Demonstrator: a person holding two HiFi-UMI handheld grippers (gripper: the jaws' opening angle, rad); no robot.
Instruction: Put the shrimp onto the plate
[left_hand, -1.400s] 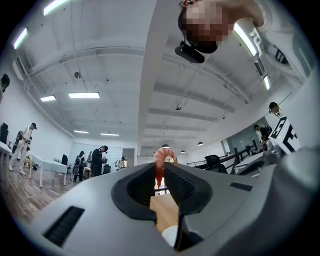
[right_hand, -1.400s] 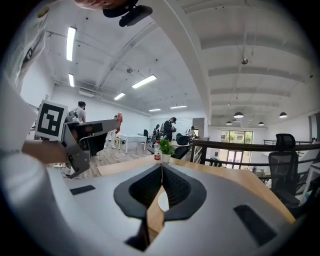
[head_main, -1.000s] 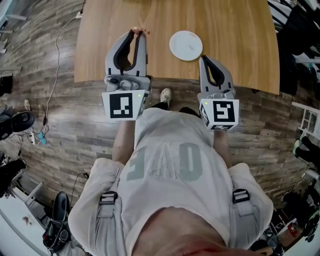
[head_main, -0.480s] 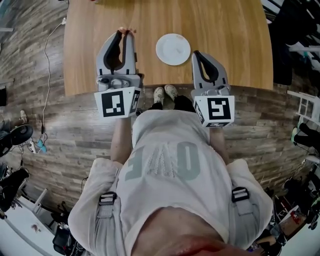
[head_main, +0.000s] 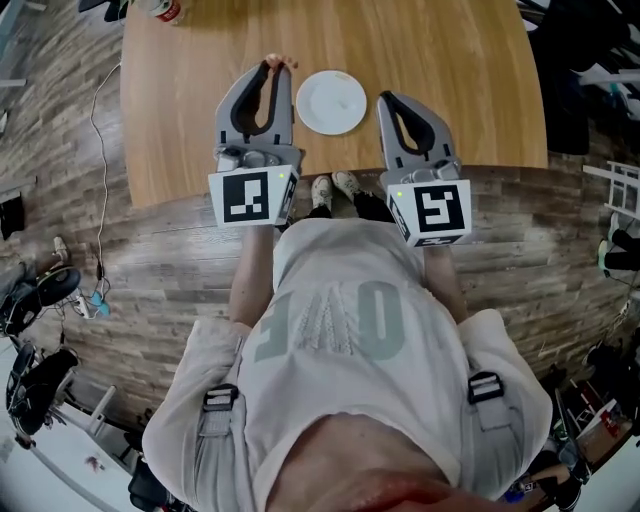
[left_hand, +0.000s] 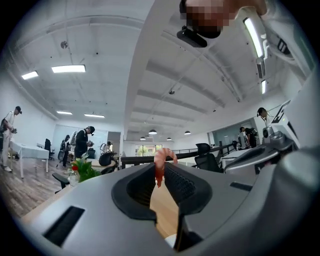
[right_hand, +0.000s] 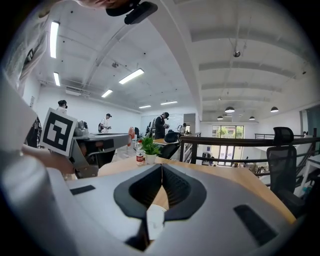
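A small pink shrimp (left_hand: 161, 161) hangs pinched between the dark pads of my left gripper (left_hand: 161, 169), tail down. In the head view the left gripper (head_main: 275, 67) hovers over the wooden table (head_main: 470, 80) with the shrimp (head_main: 284, 61) at its tip, just left of the empty white plate (head_main: 331, 101). My right gripper (head_main: 385, 99) is just right of the plate; its jaws (right_hand: 161, 167) meet with nothing between them. From the right gripper view the left gripper (right_hand: 95, 142) shows at the left with the shrimp (right_hand: 131, 133) at its tip.
A small potted plant (right_hand: 149, 146) and a bottle (right_hand: 139, 152) stand at the table's far left corner (head_main: 160, 10). The table's near edge (head_main: 330, 172) runs under both grippers. Cables and chairs lie on the wood floor around; people stand in the background.
The left gripper, with the shrimp in it, has come closer to the plate's left rim. The right gripper stays beside the plate. The head view has shifted.
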